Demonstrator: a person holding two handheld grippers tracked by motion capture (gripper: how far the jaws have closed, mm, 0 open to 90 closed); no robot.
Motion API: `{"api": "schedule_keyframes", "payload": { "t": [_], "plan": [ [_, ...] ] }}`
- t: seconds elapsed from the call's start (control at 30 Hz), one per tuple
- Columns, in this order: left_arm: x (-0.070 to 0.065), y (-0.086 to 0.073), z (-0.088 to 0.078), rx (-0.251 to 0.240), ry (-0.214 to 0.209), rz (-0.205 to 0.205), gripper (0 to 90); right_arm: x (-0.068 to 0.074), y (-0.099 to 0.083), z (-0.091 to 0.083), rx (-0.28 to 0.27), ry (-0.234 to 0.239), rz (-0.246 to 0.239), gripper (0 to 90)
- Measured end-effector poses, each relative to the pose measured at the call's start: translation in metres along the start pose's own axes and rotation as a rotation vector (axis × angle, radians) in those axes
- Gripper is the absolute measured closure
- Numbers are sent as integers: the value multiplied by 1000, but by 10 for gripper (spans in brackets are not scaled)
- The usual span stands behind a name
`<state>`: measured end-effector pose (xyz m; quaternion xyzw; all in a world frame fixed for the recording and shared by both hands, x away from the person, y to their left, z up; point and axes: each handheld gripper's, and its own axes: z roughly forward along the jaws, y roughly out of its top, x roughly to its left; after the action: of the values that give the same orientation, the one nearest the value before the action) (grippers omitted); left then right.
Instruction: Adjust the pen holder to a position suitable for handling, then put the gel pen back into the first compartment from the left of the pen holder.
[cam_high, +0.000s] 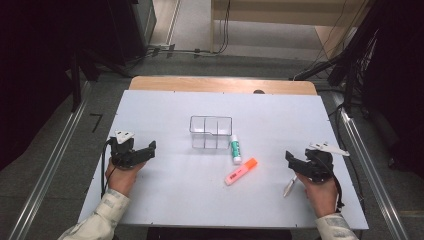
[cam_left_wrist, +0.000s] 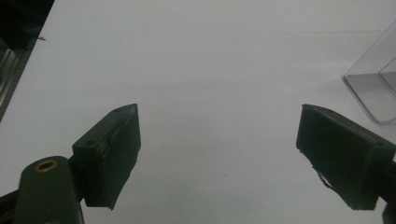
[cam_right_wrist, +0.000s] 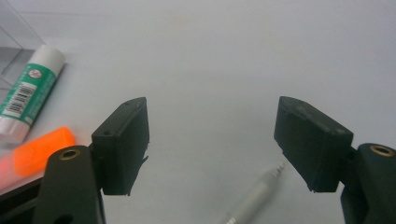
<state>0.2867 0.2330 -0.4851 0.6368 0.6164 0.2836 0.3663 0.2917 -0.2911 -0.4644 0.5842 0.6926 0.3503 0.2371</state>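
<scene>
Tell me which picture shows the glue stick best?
The right gripper view: the glue stick lies close, its green label and barcode clear. The high view shows it small, lying beside the clear organizer. The left gripper view catches the organizer's corner.

A recording lab or test room, seen from above: a plain white rectangular counter stands on a grey carpeted floor, flanked by metal floor rails on both sides. Black cables run along the floor at the far end, near dark equipment stands and a pale wooden desk. The surroundings are dim, with light falling on the counter.
</scene>
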Motion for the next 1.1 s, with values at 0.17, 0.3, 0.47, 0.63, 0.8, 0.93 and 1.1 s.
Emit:
{"api": "schedule_keyframes", "payload": {
  "t": [0.17, 0.3, 0.47, 0.63, 0.8, 0.93, 1.1],
  "plan": [
    [-1, 1, 0, -3, 1, 5, 143, -12, -9, -7, 15, -7, 36, 245],
    [-1, 1, 0, -5, 3, 2, 142, -17, -13, -8, 27, -31, 34, 245],
    [0, 1, 0, -4, 3, -1, 143, -21, -15, -9, 33, -63, 50, 244],
    [-2, 1, -1, -9, 3, 5, 143, -22, -18, -5, 58, -77, 58, 245],
    [-1, 1, 1, -4, 2, 6, 143, -22, -18, -3, 74, -77, 71, 253],
    [-1, 1, 1, -6, 1, 3, 143, -23, -19, -1, 80, -73, 84, 275],
    [-2, 2, 1, -4, 1, 4, 143, -22, -20, 1, 90, -84, 79, 282]
  ]
}}
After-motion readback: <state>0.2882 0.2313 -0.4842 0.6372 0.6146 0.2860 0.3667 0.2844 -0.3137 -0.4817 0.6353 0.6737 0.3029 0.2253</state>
